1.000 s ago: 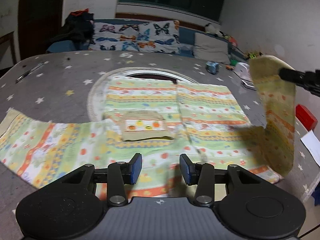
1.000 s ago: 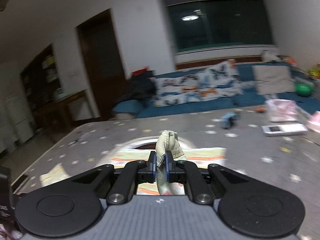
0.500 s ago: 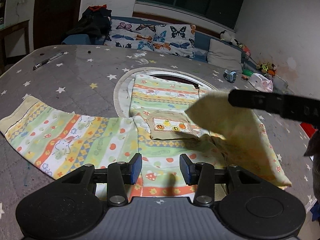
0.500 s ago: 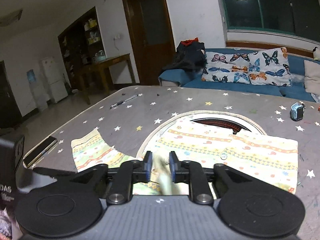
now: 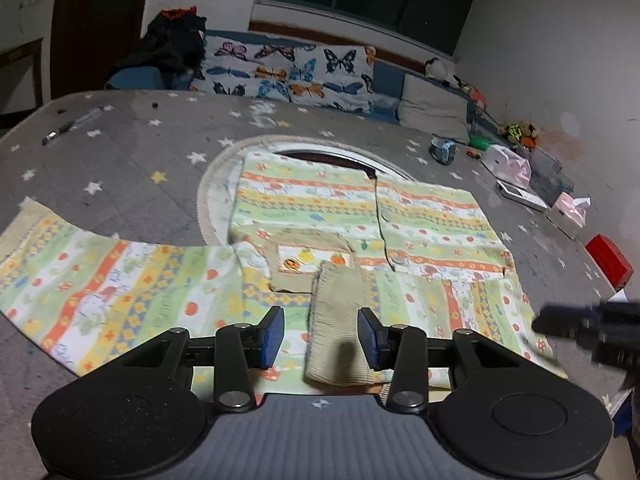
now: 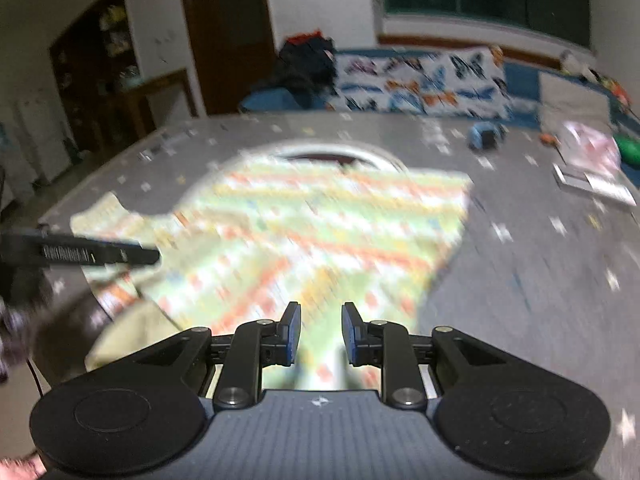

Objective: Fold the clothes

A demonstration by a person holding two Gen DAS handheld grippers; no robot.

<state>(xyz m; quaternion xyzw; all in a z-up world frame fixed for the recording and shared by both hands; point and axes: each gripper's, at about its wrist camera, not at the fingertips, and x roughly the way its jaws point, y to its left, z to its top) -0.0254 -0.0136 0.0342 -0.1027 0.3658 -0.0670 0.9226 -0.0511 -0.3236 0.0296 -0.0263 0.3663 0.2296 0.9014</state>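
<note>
A child's striped shirt point(image 5: 420, 216) in green, orange and yellow lies flat on the grey star-print table point(image 5: 140, 160). Its left sleeve point(image 5: 100, 276) stretches out to the left. The other sleeve is folded across the body, and its beige ribbed cuff point(image 5: 340, 320) lies just beyond a fruit-print pocket point(image 5: 312, 256). My left gripper point(image 5: 322, 332) hovers open over that cuff, the pads clear of it. In the blurred right wrist view my right gripper point(image 6: 320, 332) is open with nothing between its pads, low over the shirt point(image 6: 320, 232). Its fingers point(image 5: 568, 322) show at the right edge.
A round hole point(image 5: 332, 158) in the table shows beyond the collar. A pen point(image 5: 76, 124) lies far left. A small blue object point(image 5: 442, 150), a remote point(image 5: 520, 196), tissue boxes point(image 5: 568, 212) and a red box point(image 5: 608, 260) line the right side. A butterfly-print sofa point(image 5: 288, 76) stands behind.
My right gripper carried the lifted sleeve leftward across the shirt, let it go and sank back to the right. The sleeve now lies folded on the body. My left gripper hardly moved.
</note>
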